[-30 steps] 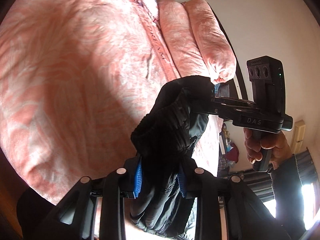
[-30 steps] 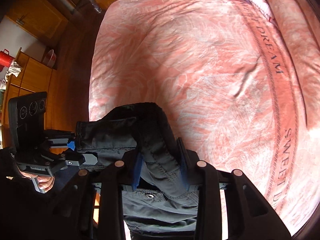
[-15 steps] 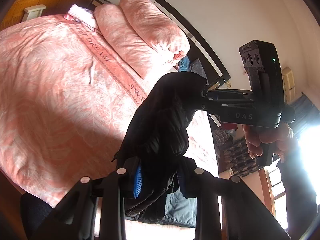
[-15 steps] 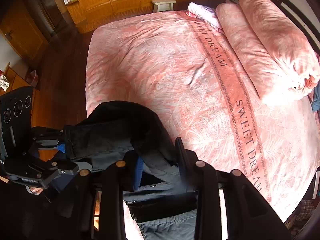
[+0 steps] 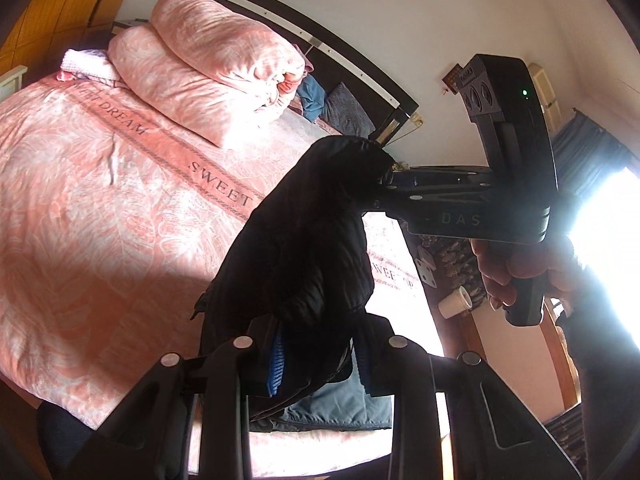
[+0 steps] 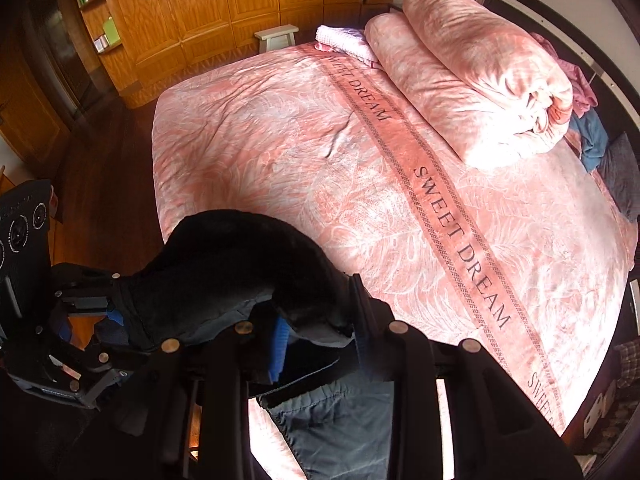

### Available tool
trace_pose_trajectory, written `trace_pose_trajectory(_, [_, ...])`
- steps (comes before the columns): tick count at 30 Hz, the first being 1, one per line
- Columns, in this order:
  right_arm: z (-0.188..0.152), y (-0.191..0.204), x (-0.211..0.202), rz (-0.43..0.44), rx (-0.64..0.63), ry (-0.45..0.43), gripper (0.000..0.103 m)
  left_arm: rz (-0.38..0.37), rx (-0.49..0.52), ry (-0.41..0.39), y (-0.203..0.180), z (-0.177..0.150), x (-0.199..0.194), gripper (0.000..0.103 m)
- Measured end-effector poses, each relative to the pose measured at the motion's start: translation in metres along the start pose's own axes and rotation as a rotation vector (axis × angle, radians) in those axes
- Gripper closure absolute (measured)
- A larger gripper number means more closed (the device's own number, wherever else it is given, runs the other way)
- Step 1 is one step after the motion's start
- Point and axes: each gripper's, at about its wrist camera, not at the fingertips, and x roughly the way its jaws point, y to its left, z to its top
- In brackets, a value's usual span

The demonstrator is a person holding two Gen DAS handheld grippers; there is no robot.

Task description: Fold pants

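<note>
Dark pants (image 5: pixel 304 248) hang in the air above the near edge of the pink bed (image 5: pixel 100 200). My left gripper (image 5: pixel 316 356) is shut on one part of the waistband, and my right gripper (image 6: pixel 316 340) is shut on another part of the pants (image 6: pixel 240 264). Each gripper shows in the other's view: the right gripper (image 5: pixel 384 188) at the upper right, the left gripper (image 6: pixel 116 312) at the lower left. The waistband is bunched between them. The legs hang down below, grey-blue where the light hits, their ends hidden.
A rolled pink duvet (image 6: pixel 472 80) and a folded white towel (image 6: pixel 340 42) lie at the head of the bed. Wooden wardrobes (image 6: pixel 224 8) stand behind. A dark headboard (image 5: pixel 320 56), a bright window (image 5: pixel 600 220) and a paper cup (image 5: pixel 454 302) are at the right.
Both grippers have lifted and tilted up with the pants. The views now take in the head of the bed and the wall, and the pants hang higher above the bed edge.
</note>
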Motion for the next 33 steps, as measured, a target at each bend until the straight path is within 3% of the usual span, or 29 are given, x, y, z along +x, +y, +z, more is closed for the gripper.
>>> trace_pose_trajectory(19, [-0.109, -0.048, -0.046, -0.108, 0.083, -0.02, 0.078, -0.054, 0.207, 0.117, -0.096, -0.034, 0.054, 0.075])
trace_pose_trajectory(33, [-0.207, -0.098, -0.044, -0.147, 0.132, -0.021, 0.081, -0.055, 0.376, 0.272, -0.169, -0.085, 0.128, 0.075])
